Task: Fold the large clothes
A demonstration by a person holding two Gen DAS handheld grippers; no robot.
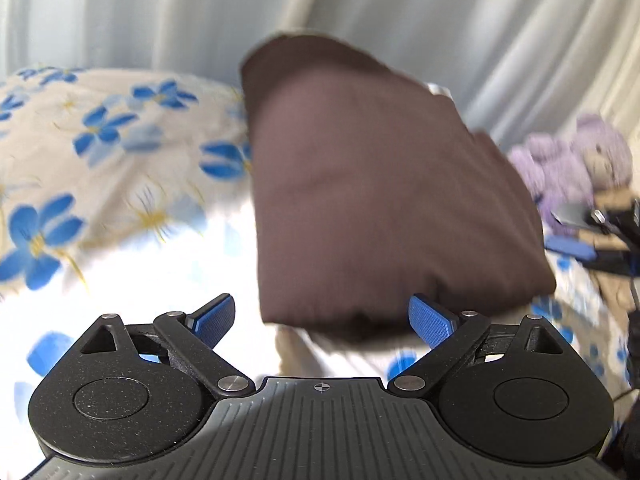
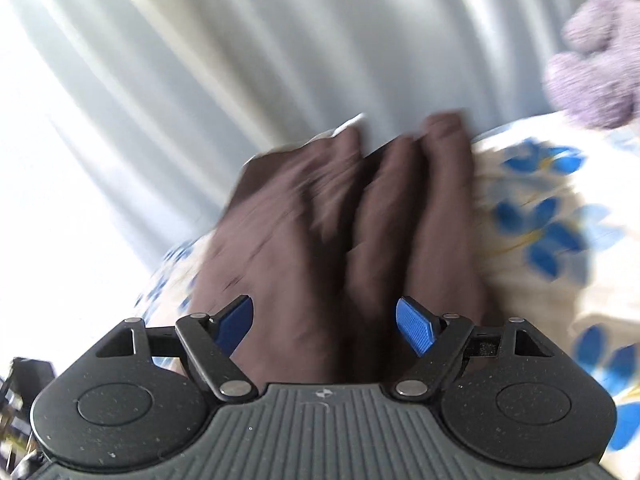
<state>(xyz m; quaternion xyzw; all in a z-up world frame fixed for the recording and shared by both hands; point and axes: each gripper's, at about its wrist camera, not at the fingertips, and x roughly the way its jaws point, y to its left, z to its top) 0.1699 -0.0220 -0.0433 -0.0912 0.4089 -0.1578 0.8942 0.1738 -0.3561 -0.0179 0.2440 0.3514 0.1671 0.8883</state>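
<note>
A dark brown garment (image 1: pixel 380 200) lies folded into a thick block on a bed sheet with blue flowers (image 1: pixel 100 152). My left gripper (image 1: pixel 322 320) is open, its blue pads (image 1: pixel 214 320) spread apart at the garment's near edge, holding nothing. In the right wrist view the same brown garment (image 2: pixel 340 240) looks rumpled in long folds, blurred by motion. My right gripper (image 2: pixel 324 324) is open with the cloth lying between and beyond its blue pads (image 2: pixel 416 326), not clamped. The right gripper's blue pad also shows in the left wrist view (image 1: pixel 568 246), beside the garment's right edge.
Pale grey-white curtains (image 1: pixel 140 12) hang behind the bed. A purple plush toy (image 1: pixel 572 160) sits at the right on the bed, also in the right wrist view (image 2: pixel 596 68). Dark clutter (image 2: pixel 16 392) lies at the far left edge.
</note>
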